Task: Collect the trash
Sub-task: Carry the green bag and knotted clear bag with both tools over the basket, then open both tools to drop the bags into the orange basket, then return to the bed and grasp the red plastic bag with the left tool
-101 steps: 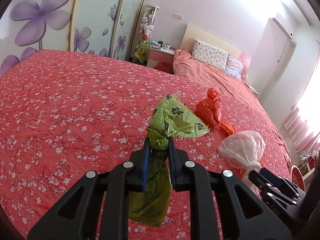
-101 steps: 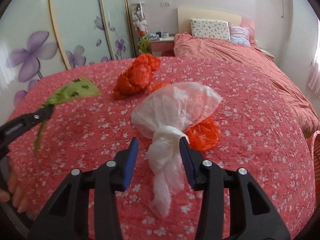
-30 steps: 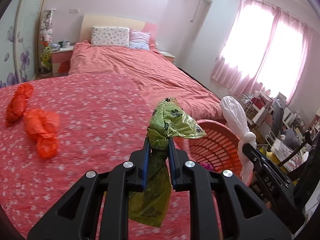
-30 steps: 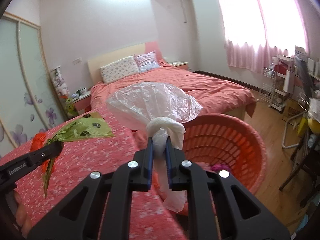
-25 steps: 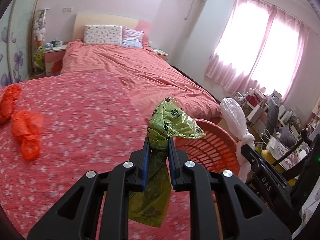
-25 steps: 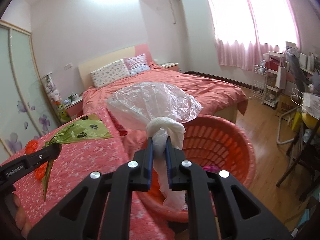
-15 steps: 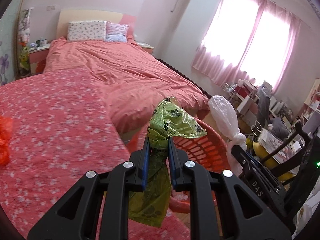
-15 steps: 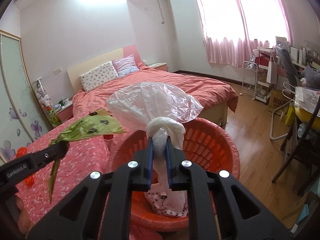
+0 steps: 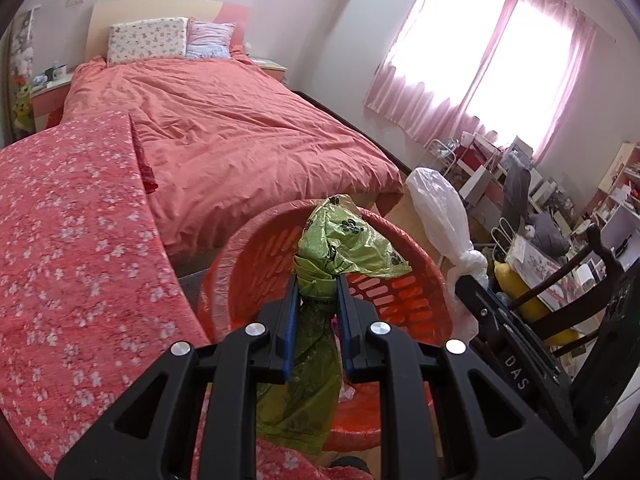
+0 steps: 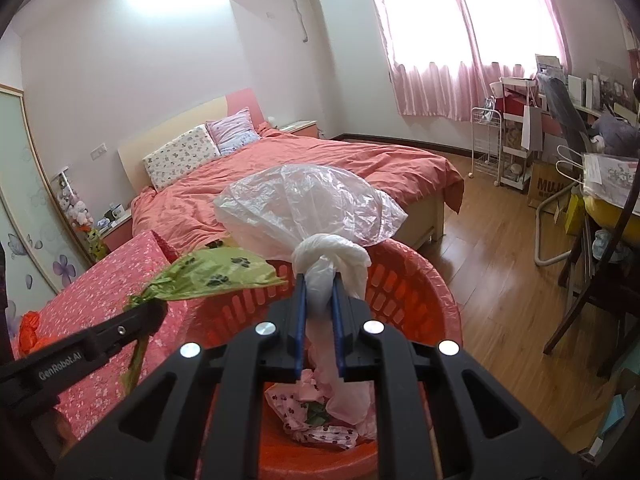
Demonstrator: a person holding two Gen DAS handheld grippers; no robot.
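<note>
My left gripper point(image 9: 317, 280) is shut on the knotted neck of a green paw-print trash bag point(image 9: 348, 240), held over the orange slotted basket point(image 9: 240, 272). My right gripper point(image 10: 318, 278) is shut on the knot of a clear white plastic bag point(image 10: 308, 204), also above the orange basket point(image 10: 416, 284). In the right wrist view the left gripper point(image 10: 150, 312) and its green bag point(image 10: 216, 268) hang at the basket's left rim. Pink patterned bags point(image 10: 320, 412) lie in the basket's bottom. An orange bag point(image 10: 27, 330) lies on the floral cover.
The basket stands on the wood floor point(image 10: 500, 280) at the corner of the floral-covered surface point(image 9: 72, 260) and the foot of the bed point(image 9: 240, 140). A dark chair point(image 10: 600, 280), a cluttered desk and a white rack point(image 10: 486, 140) are at the right.
Both grippers swung right from over the floral cover and sank toward the orange basket, each keeping its bag. The orange bags slid out of the left wrist view.
</note>
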